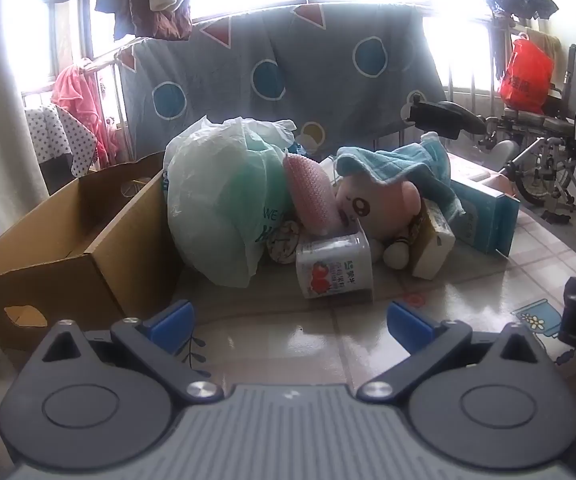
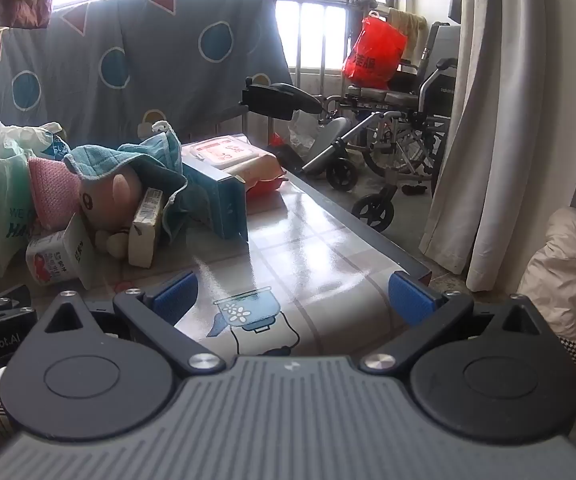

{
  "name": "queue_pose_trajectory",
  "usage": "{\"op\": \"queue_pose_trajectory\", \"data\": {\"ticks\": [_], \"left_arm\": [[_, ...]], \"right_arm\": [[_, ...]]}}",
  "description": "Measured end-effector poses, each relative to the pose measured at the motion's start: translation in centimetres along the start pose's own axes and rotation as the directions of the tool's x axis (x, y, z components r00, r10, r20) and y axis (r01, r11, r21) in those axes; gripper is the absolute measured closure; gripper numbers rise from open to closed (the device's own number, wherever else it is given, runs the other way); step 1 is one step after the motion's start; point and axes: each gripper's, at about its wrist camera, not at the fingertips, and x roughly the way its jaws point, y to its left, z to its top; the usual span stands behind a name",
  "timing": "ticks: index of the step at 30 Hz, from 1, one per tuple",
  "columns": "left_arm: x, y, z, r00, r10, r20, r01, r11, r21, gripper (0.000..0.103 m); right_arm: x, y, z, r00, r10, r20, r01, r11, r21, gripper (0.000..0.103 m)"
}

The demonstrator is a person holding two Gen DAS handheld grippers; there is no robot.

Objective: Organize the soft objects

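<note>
Both our grippers are empty, jaws spread wide over the table (image 1: 288, 332): the left gripper (image 1: 289, 322) faces the pile, and the right gripper (image 2: 293, 294) points past it toward the bare right half.

The soft things sit heaped in the middle of the left view: a plush toy (image 1: 379, 208) with a blue towel (image 1: 391, 160) draped over its head, a pink sponge (image 1: 311, 196) wedged beside it, and a plastic bag (image 1: 224, 200) leaning on the cardboard box (image 1: 72, 236) at the left of the frame.

We judge the main risk to be the tangle. The toy touches a white carton (image 1: 333, 268) and a small yellow carton (image 1: 433, 240), so pulling it or the towel could topple them or drag them along. The bag is slippery and loose; a shallow pinch may slide off.

The left view alone shows the box's open inside, a likely home for the soft items. The right view alone shows a pink pack (image 2: 228, 154) behind the blue box (image 2: 224, 200), the table's far edge, and a wheelchair (image 2: 399, 120) at the upper right, well apart.
</note>
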Motion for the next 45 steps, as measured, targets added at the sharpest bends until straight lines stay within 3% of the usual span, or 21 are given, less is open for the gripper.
{"op": "queue_pose_trajectory", "data": {"ticks": [9, 45], "left_arm": [[0.08, 0.75, -0.01, 0.998, -0.057, -0.021, 0.057, 0.998, -0.006, 0.000], [0.25, 0.28, -0.04, 0.999, -0.025, -0.020, 0.025, 1.000, -0.014, 0.000]], "right_arm": [[-0.07, 0.05, 0.01, 1.000, 0.006, 0.006, -0.006, 1.000, 0.002, 0.001], [0.12, 0.08, 0.00, 1.000, 0.011, -0.002, -0.011, 1.000, 0.003, 0.001]]}}
